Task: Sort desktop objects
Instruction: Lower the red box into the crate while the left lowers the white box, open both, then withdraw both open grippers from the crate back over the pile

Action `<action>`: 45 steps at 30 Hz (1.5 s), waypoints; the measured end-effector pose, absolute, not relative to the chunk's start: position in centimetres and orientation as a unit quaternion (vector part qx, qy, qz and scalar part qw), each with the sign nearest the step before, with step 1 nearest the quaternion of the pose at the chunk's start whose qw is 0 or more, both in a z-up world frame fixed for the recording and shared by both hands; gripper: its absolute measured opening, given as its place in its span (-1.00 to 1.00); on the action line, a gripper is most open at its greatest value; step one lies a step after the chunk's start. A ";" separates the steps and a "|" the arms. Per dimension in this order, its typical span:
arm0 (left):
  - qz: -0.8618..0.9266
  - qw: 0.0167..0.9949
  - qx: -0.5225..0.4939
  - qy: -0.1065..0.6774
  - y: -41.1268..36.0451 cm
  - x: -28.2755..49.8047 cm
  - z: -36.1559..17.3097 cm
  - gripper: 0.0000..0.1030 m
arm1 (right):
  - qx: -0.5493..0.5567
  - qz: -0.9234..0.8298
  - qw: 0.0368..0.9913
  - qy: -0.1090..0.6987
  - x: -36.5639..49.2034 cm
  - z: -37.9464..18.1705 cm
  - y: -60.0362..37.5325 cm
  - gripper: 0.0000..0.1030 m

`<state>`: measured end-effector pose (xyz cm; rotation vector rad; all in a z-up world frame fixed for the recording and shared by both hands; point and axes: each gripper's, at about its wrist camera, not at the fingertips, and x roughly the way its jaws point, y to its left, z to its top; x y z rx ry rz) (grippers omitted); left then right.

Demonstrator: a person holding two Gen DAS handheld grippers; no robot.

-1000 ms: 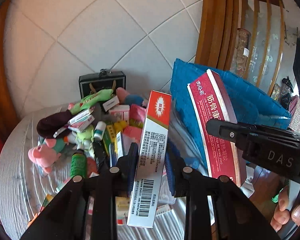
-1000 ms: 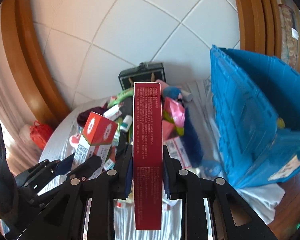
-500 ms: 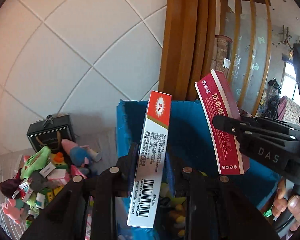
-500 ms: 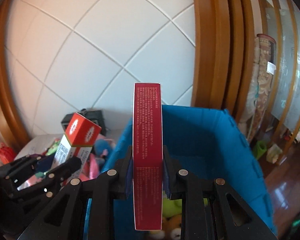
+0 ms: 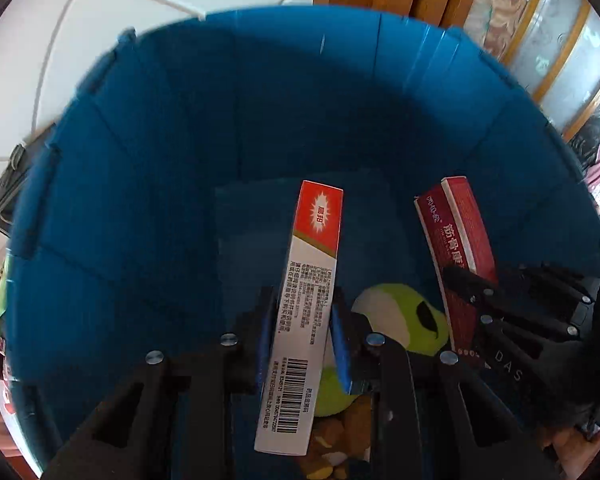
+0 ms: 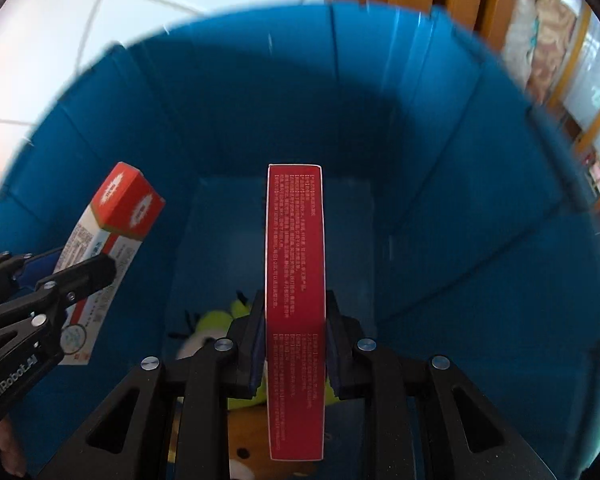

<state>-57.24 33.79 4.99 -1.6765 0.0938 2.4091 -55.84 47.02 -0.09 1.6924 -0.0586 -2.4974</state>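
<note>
- Two cartons are held above the open blue bin [image 5: 148,168], one by each gripper, with the bin's walls filling both wrist views.
- A white carton with a red top [image 5: 306,304] is clamped between the fingers of the left gripper [image 5: 300,336], its barcode end nearest the camera and its red end pointed down into the bin.
- A dark red carton [image 6: 295,304] is gripped edge-on by the right gripper [image 6: 295,344], the fingers pressed against its two broad faces, over the middle of the bin.
- Seen from the left wrist, the dark red carton is held toward the bin's right wall, just beside the white carton yet apart from it.
- A yellow-green plush toy [image 5: 396,320] is seen lying on the bin floor beneath both cartons, with a brown plush toy [image 6: 244,456] next to it, partly hidden by the fingers.
- A black case [image 5: 4,184] is glimpsed outside the bin's left wall, against a white tiled wall [image 5: 60,40].
</note>
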 end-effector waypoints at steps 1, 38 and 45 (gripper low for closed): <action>0.804 0.097 -0.586 0.029 33.5 -57.4 3.9 -0.50 | 0.574 -0.817 0.059 -0.008 -56.0 -1.3 46.8 -0.53; 0.758 0.056 -0.646 0.076 33.1 -58.1 0.3 0.13 | 0.638 -0.765 0.051 0.078 -54.5 -4.0 47.5 0.99; 0.806 0.078 -0.584 0.054 32.0 -55.1 7.8 0.13 | 0.593 -0.798 0.094 0.056 -55.0 1.6 45.6 0.99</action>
